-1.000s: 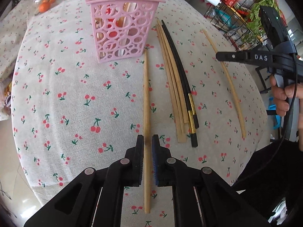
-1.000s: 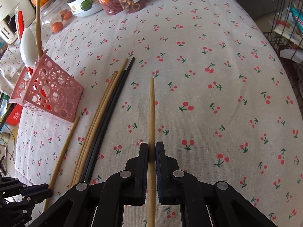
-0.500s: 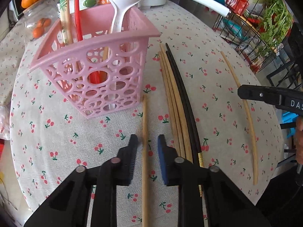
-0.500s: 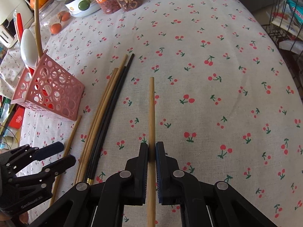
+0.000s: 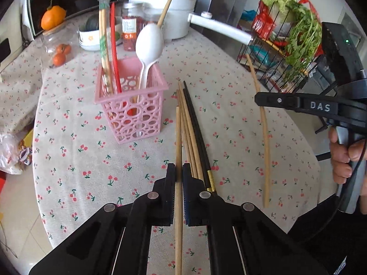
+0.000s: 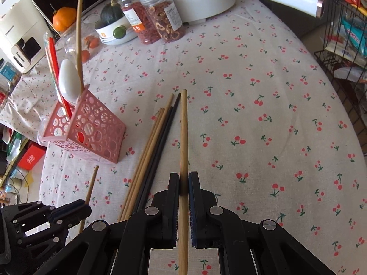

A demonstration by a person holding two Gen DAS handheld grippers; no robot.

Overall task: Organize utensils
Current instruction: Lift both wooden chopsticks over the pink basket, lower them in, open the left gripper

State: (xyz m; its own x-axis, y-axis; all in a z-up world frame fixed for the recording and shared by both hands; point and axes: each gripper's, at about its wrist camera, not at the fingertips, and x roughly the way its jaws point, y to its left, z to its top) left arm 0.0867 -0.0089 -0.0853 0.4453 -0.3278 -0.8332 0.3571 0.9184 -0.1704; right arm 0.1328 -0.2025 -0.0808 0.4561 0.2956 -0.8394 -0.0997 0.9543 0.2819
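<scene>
My left gripper (image 5: pixel 179 169) is shut on a light wooden chopstick (image 5: pixel 178 137) and holds it off the cloth, tip pointing toward the pink perforated utensil basket (image 5: pixel 130 112). The basket holds a white spoon (image 5: pixel 149 43), red and wooden chopsticks. My right gripper (image 6: pixel 183 178) is shut on another wooden chopstick (image 6: pixel 183 126), also lifted; it also shows in the left wrist view (image 5: pixel 263 133). A bundle of wooden and black chopsticks (image 5: pixel 195 137) lies on the cherry-print tablecloth between the two; it also shows in the right wrist view (image 6: pixel 153 151).
At the table's far side stand a white pot with a long handle (image 5: pixel 174 11), spice jars (image 6: pixel 156 16), a bowl (image 6: pixel 114 32) and oranges (image 5: pixel 52 18). A wire rack with greens (image 5: pixel 298 34) stands beyond the right table edge.
My left gripper opened, then shut on the chopstick and lifted it. My right gripper raised its chopstick and moved it left, toward the bundle.
</scene>
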